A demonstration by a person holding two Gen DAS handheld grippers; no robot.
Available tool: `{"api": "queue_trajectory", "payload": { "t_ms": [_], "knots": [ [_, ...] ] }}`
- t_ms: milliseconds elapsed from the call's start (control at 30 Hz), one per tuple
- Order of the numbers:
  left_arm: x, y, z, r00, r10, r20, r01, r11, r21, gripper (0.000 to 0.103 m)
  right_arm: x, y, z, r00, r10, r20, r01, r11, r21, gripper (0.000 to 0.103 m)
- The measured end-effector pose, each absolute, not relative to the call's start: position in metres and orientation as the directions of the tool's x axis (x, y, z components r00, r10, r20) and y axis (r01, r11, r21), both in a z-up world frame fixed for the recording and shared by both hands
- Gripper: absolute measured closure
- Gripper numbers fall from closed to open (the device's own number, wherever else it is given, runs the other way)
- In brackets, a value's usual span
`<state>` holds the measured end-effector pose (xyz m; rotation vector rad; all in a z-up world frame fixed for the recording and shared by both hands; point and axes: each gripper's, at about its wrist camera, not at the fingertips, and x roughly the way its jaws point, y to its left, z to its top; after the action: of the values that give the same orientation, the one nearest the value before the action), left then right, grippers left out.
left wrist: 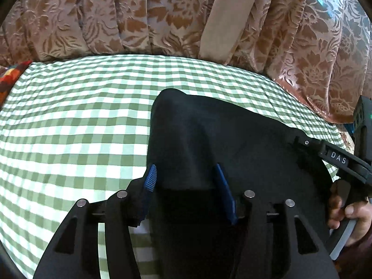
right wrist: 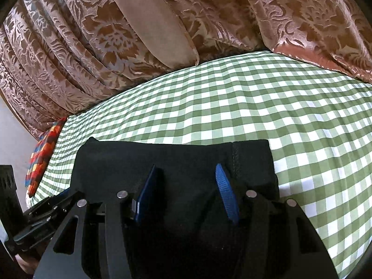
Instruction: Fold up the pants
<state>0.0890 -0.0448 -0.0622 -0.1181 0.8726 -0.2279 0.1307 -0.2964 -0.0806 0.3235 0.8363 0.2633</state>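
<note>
Black pants (left wrist: 209,134) lie folded on the green-and-white checked cloth (left wrist: 69,121). In the left wrist view one end rises in a rounded hump just ahead of my left gripper (left wrist: 184,166). Its blue pads (left wrist: 150,179) stand apart with the ribbed face bare and cloth lying between them, so it is open. In the right wrist view the pants (right wrist: 176,158) show a straight far edge and a stitched seam at the right. My right gripper (right wrist: 186,166) stands over them, blue pads (right wrist: 224,186) apart, ribbed face showing, open.
Brown floral curtains (left wrist: 139,18) hang along the far edge of the checked surface. A bright patterned cushion (right wrist: 43,155) lies at the far left. In the left wrist view, a hand (left wrist: 348,211) holds the right gripper's body (left wrist: 337,160) at the right edge.
</note>
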Motion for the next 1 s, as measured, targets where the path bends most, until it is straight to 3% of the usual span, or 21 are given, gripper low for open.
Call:
{"api": "queue_trajectory", "payload": {
  "t_ms": [100, 300, 467, 633, 867, 900, 1000],
  "knots": [
    [0.081, -0.047, -0.047, 0.658, -0.161, -0.735, 0.115, 0.987, -0.113, 0.038, 0.128, -0.296, -0.078, 0.647, 0.357, -0.674, -0.102, 0.916, 0.388, 0.050],
    [0.060, -0.042, -0.022, 0.702, -0.091, -0.706, 0.072, 0.996, -0.056, 0.037, 0.109, -0.288, -0.056, 0.660, 0.364, -0.657, -0.147, 0.921, 0.362, 0.030],
    [0.045, -0.027, -0.013, 0.709, -0.071, -0.702, 0.037, 0.997, -0.063, 0.037, 0.082, -0.290, -0.041, 0.659, 0.391, -0.643, -0.192, 0.913, 0.359, 0.030],
    [0.031, -0.018, -0.012, 0.712, -0.066, -0.699, 0.021, 0.997, -0.073, 0.037, 0.049, -0.292, -0.035, 0.636, 0.393, -0.664, -0.254, 0.919, 0.301, 0.059],
    [0.021, -0.019, -0.021, 0.703, -0.073, -0.708, 0.025, 0.997, -0.078, 0.037, 0.030, -0.311, -0.062, 0.592, 0.337, -0.732, -0.197, 0.941, 0.274, 0.068],
    [0.020, -0.019, -0.023, 0.699, -0.074, -0.711, 0.027, 0.997, -0.078, 0.037, 0.029, -0.316, -0.069, 0.590, 0.346, -0.730, -0.182, 0.937, 0.298, 0.072],
    [0.019, -0.023, -0.030, 0.684, -0.082, -0.725, 0.032, 0.996, -0.082, 0.037, 0.027, -0.320, -0.072, 0.599, 0.363, -0.714, -0.173, 0.929, 0.327, 0.073]
  ]
}}
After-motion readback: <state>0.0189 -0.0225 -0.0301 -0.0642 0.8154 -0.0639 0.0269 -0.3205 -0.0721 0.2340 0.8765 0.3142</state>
